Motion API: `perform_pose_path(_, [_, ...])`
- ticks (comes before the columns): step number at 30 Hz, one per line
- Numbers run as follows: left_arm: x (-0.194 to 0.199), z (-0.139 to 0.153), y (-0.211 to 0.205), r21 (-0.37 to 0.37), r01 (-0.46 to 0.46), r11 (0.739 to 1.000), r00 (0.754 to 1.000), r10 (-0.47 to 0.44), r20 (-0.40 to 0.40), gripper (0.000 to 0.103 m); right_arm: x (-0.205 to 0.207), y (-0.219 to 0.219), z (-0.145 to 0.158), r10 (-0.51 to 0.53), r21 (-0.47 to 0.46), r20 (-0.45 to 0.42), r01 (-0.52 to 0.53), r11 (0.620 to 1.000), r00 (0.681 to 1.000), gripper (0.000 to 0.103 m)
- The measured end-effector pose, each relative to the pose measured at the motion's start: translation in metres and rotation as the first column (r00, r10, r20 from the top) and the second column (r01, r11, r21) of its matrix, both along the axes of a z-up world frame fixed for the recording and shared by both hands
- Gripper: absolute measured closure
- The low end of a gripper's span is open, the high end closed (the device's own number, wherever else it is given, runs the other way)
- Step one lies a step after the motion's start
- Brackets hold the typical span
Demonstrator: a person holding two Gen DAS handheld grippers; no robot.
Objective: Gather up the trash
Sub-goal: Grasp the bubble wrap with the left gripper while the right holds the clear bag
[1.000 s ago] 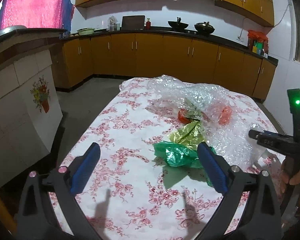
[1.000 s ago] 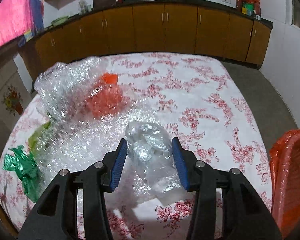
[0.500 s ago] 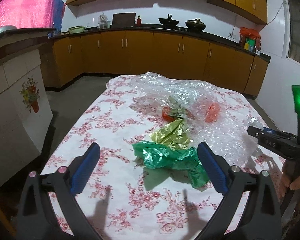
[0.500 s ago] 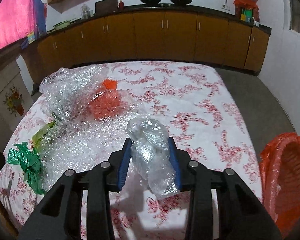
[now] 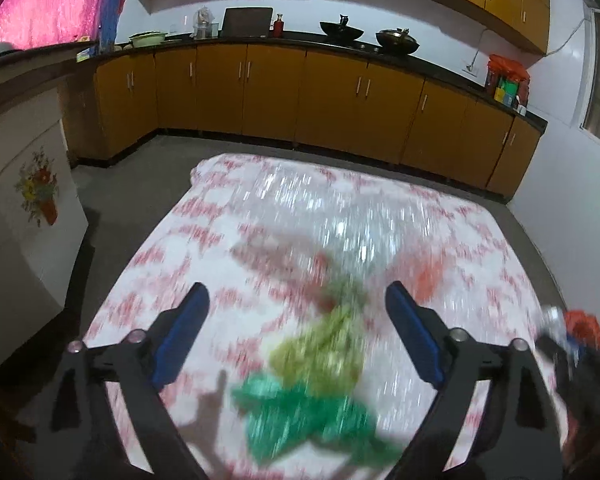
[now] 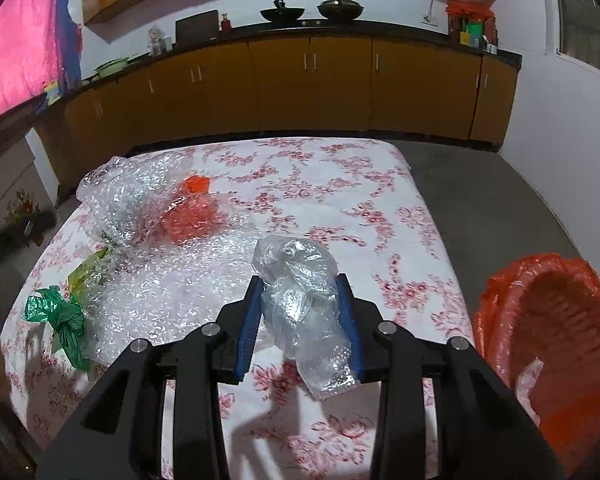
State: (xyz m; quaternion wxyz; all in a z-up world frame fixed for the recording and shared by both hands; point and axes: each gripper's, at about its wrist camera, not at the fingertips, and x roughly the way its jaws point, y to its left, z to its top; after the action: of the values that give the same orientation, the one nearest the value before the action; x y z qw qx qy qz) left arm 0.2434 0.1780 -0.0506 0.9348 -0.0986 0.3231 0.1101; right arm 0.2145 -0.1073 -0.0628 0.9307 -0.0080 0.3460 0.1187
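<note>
My right gripper (image 6: pixel 300 300) is shut on a crumpled clear plastic bag (image 6: pixel 300 280) and holds it above the floral table (image 6: pixel 340 184). An orange-lined trash basket (image 6: pixel 548 320) stands at the right of the table. A green plastic wrapper (image 6: pixel 60 316), a yellow-green wrapper (image 6: pixel 86 270), bubble wrap (image 6: pixel 172 292) and an orange piece (image 6: pixel 190 216) lie on the table. My left gripper (image 5: pixel 296 320) is open above the blurred green wrapper (image 5: pixel 300 412) and yellow-green wrapper (image 5: pixel 324 352).
Brown cabinets (image 6: pixel 312 88) with a dark counter run along the far wall, with woks (image 6: pixel 340 10) on top. A tiled counter (image 5: pixel 16 208) stands left of the table. Grey floor (image 6: pixel 500 208) surrounds the table.
My right gripper closed on the clear bag and lifted it toward the basket side. My left gripper moved forward over the green and yellow wrappers; its view is blurred from motion.
</note>
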Motion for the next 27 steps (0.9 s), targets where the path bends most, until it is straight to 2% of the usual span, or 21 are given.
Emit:
perform_pose_path(4, [0.041, 0.002, -0.001, 0.035, 0.007, 0.999, 1.000, -0.006, -0.024, 0.030, 0.000, -0.006, 0.001, -0.011, 0.007, -0.005, 0.011, 1.000, 1.000, 0.065])
perform_pose_path(10, [0.083, -0.017, -0.008, 0.038, 0.061, 0.997, 0.991, -0.056, -0.120, 0.030, 0.001, -0.010, -0.002, -0.013, -0.001, -0.016, 0.013, 1.000, 1.000, 0.065])
perform_pose_path(11, [0.087, -0.022, -0.009, 0.034, 0.071, 0.997, 0.988, -0.065, -0.139, 0.033, 0.001, -0.011, -0.003, -0.013, -0.004, -0.019, 0.013, 1.000, 1.000, 0.065])
perform_pose_path(12, [0.088, -0.024, -0.010, 0.025, 0.079, 0.997, 0.987, -0.074, -0.144, 0.038, 0.000, -0.011, -0.003, -0.013, -0.005, -0.020, 0.013, 1.000, 1.000, 0.065])
perform_pose_path(14, [0.088, -0.029, -0.009, -0.016, 0.108, 0.994, 0.982, -0.109, -0.152, 0.064, -0.001, -0.012, -0.004, -0.014, -0.006, -0.021, 0.014, 1.000, 1.000, 0.065])
perform_pose_path(17, [0.086, -0.031, -0.012, -0.020, 0.132, 0.991, 0.980, -0.133, -0.146, 0.084, -0.002, -0.012, -0.003, -0.016, -0.004, -0.024, 0.016, 1.000, 1.000, 0.065])
perform_pose_path(19, [0.080, -0.026, -0.015, -0.001, 0.146, 0.989, 0.982, -0.145, -0.122, 0.091, -0.003, -0.013, -0.002, -0.014, -0.003, -0.022, 0.014, 1.000, 1.000, 0.065])
perform_pose_path(27, [0.050, 0.010, -0.017, 0.049, 0.154, 0.987, 0.988, -0.153, -0.024, 0.094, -0.015, -0.017, 0.010, -0.009, 0.003, 0.009, 0.009, 1.000, 1.000, 0.065])
